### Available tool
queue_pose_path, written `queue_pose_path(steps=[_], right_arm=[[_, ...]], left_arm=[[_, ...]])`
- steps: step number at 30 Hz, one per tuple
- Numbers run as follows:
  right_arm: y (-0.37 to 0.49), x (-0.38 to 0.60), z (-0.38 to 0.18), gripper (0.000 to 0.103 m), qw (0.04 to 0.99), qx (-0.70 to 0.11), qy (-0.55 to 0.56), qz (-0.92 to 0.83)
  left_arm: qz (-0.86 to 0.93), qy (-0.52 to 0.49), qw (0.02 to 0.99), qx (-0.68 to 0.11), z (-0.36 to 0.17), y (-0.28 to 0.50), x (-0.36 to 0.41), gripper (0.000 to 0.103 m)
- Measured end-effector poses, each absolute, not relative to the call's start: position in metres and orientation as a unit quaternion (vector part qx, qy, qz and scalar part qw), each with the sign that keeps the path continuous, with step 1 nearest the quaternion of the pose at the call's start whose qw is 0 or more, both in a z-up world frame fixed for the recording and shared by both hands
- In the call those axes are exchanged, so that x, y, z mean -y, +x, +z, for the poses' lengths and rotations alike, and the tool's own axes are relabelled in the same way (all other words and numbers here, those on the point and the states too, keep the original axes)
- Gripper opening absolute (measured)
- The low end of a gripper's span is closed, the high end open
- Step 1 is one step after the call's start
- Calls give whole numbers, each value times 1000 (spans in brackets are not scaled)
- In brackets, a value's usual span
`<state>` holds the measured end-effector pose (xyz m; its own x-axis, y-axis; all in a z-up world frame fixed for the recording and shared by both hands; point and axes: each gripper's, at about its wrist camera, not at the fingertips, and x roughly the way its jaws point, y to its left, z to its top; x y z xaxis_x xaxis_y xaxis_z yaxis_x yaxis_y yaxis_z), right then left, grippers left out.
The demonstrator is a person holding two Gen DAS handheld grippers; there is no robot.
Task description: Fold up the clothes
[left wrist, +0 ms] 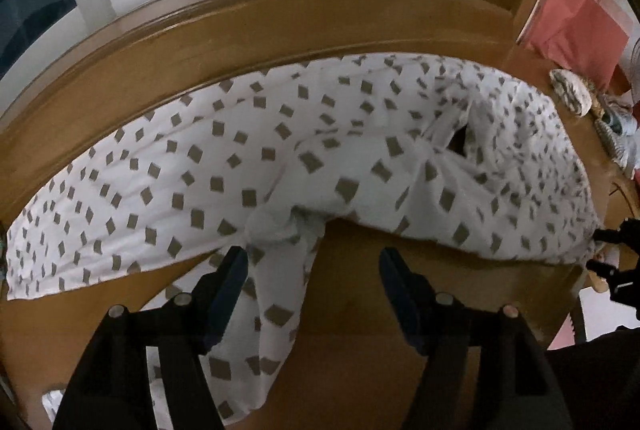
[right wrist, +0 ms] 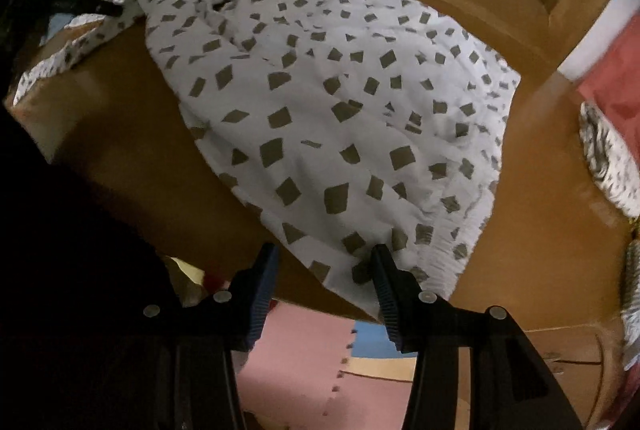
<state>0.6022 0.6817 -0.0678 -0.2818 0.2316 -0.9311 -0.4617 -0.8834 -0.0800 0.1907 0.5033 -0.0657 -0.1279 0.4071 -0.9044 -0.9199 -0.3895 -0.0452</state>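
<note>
Garment (left wrist: 320,150): white cloth with grey-brown squares, spread across the wooden table (left wrist: 360,350) along its far raised edge. Left part lies flat and smooth; middle bunches into a knot of folds, with a strip hanging off the near edge; right part is crumpled and puckered. Left gripper (left wrist: 312,262): jaws wide apart, the hanging strip between them, pads not pressing it. Right gripper (right wrist: 324,262): jaws apart, the garment's near corner between them, right finger (right wrist: 386,282) over cloth, nothing pinched.
</note>
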Motion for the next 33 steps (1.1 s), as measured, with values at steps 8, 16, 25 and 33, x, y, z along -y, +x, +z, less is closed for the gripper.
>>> queue_pose_path(steps=[8, 16, 25, 33], right_arm=[[593, -706, -20, 6, 229, -139, -489, 830], [538, -800, 61, 6, 238, -118, -410, 873], [442, -917, -26, 13, 350, -140, -474, 795], [439, -818, 17, 42, 232, -93, -419, 873]], left_arm=[[718, -452, 463, -257, -63, 189, -486, 66], [760, -449, 400, -246, -70, 165, -481, 66], [798, -445, 334, -232, -62, 154, -481, 66], [812, -450, 296, -225, -51, 180, -428, 66]])
